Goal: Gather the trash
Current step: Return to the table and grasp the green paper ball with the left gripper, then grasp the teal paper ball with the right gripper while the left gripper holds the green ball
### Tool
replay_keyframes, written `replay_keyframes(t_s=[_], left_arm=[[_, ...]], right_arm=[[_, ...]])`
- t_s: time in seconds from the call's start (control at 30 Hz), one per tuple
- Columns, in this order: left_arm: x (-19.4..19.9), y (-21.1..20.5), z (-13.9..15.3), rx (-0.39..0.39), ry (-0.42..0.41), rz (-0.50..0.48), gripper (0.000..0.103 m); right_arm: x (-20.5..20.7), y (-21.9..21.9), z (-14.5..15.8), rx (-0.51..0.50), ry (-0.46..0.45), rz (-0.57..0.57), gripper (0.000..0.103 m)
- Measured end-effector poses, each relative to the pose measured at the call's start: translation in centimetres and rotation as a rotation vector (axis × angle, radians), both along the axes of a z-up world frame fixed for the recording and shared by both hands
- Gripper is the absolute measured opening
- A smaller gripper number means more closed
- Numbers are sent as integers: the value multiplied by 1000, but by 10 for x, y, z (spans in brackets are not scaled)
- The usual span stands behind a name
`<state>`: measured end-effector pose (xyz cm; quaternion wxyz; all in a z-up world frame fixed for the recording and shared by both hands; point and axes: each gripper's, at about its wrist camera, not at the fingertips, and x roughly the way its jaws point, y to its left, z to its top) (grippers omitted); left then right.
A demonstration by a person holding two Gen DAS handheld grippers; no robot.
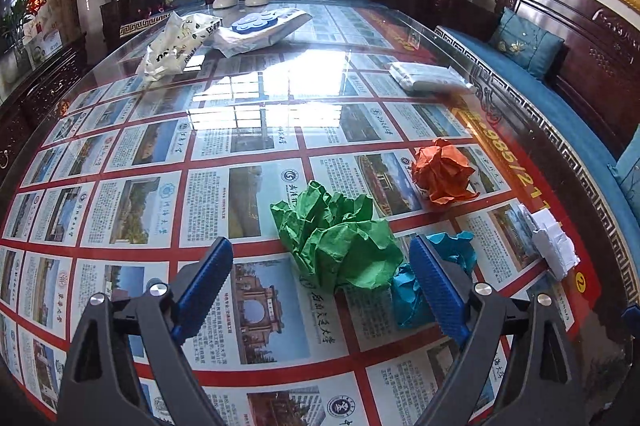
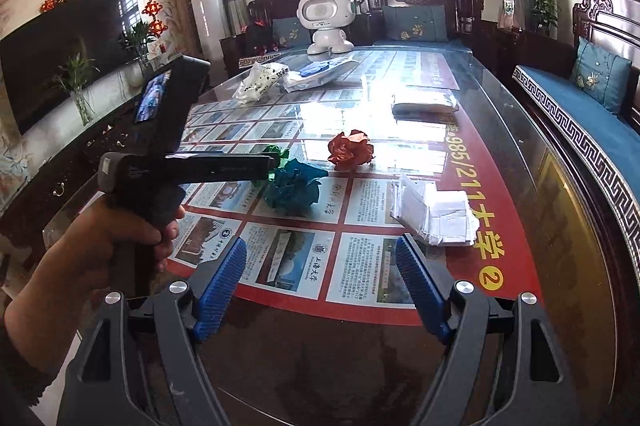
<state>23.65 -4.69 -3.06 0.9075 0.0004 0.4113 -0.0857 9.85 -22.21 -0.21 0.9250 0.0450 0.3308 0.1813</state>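
The crumpled green paper (image 1: 340, 238) lies on the glass-topped table (image 1: 248, 114), just ahead of my left gripper (image 1: 320, 286), whose blue jaws stand wide apart with nothing between them. A teal wad (image 1: 412, 298) touches the green one on its right, partly behind my right-hand finger, and an orange wad (image 1: 442, 172) sits farther back, apart from both. My right gripper (image 2: 320, 282) hangs spread open too, over bare tabletop, with a stack of white paper (image 2: 438, 214) just beyond it (near the table's edge). At the far end stands a small white robot toy (image 2: 326, 22).
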Motion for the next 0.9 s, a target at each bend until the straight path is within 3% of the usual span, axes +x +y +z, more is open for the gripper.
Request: replay_keyframes(t_s=[0.13,0.17,0.2,0.37,0.9], left_arm=[[14,2,-8,-8,23,5,88],[17,4,-10,-19,33,3,78],[20,6,-12,-30,46,-1,61],[18,13,-13,-83,57,-21,39],[3,38,10,-97,4,-3,35]], right_arm=[[11,11,0,-7,11,24,74],[14,13,0,-6,15,30,74],[17,16,-1,-6,23,40,74],[35,29,-7,-7,67,67,72],[95,54,-35,-52,181,11,71]])
